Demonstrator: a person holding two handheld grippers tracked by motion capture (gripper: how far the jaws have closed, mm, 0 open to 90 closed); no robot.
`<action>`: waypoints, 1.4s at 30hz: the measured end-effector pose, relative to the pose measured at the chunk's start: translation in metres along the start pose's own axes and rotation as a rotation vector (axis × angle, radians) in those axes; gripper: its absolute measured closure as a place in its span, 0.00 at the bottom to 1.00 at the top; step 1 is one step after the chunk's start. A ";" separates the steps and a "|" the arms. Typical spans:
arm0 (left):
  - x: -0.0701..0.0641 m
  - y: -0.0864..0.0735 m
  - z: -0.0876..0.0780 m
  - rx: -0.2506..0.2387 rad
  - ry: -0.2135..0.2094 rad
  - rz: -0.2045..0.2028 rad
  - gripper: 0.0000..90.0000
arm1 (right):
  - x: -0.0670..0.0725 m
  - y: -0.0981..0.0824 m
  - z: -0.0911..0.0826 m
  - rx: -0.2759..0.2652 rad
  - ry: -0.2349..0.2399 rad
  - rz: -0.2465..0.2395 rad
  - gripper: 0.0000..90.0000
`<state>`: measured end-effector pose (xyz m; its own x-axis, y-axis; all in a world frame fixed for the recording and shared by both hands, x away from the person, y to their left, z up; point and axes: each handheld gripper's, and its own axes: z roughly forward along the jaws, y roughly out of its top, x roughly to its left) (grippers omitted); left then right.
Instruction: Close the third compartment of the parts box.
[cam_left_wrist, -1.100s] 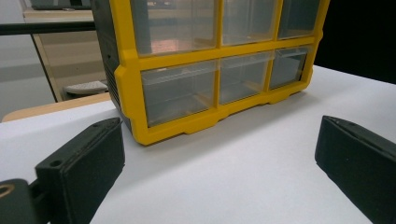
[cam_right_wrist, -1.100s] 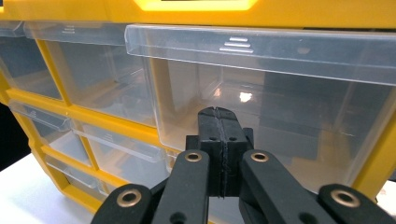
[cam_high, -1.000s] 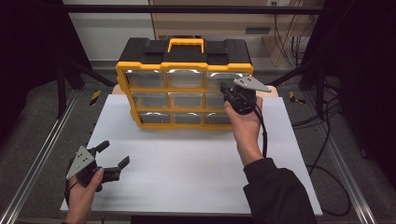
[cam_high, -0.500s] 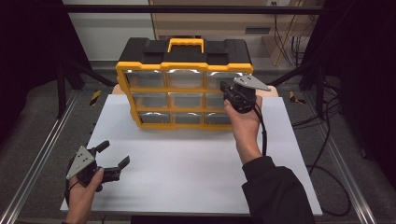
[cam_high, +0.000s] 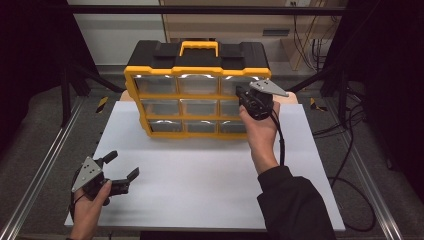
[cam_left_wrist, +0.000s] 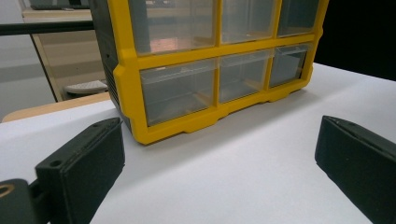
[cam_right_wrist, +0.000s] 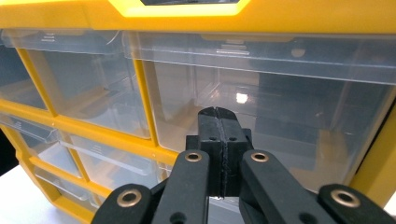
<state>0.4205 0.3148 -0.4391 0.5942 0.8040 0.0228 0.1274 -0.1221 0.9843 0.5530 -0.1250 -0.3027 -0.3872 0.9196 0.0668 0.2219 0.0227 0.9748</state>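
My R claw (cam_right_wrist: 219, 140) at the box's (cam_high: 197, 75) top right drawer (cam_right_wrist: 261, 107)
R claw is pressed shut w/ nothing in it. L claw (cam_high: 121, 168) spread wide, low over tabletop (cam_high: 200, 170). Box stands at the back.

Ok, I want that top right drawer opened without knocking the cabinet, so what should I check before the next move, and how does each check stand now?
1. Right gripper lined up with the top right drawer: ok, its tips sit right in front of that drawer's clear face.
2. Right gripper's jaws ready to take a drawer lip: not ok, they are shut together with nothing between them.
3. Tips touching the drawer: cannot tell.
4. All drawers closed: ok, none juts out of the yellow frame.
5. Left gripper free to steady the cabinet: ok, open, empty, well apart from it near the table's front left.
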 end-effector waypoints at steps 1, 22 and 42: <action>0.000 0.000 0.000 0.000 0.000 0.000 0.01 | 0.000 0.000 0.001 0.003 0.000 -0.002 1.00; 0.001 0.000 0.000 0.000 -0.002 -0.004 0.01 | -0.001 0.000 0.004 -0.007 -0.015 -0.005 1.00; 0.001 0.000 0.001 0.001 0.002 -0.003 0.01 | 0.003 0.000 0.003 -0.015 -0.046 -0.006 1.00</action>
<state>0.4215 0.3152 -0.4390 0.5921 0.8056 0.0200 0.1302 -0.1201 0.9842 0.5548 -0.1209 -0.3036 -0.3468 0.9365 0.0517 0.2061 0.0223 0.9783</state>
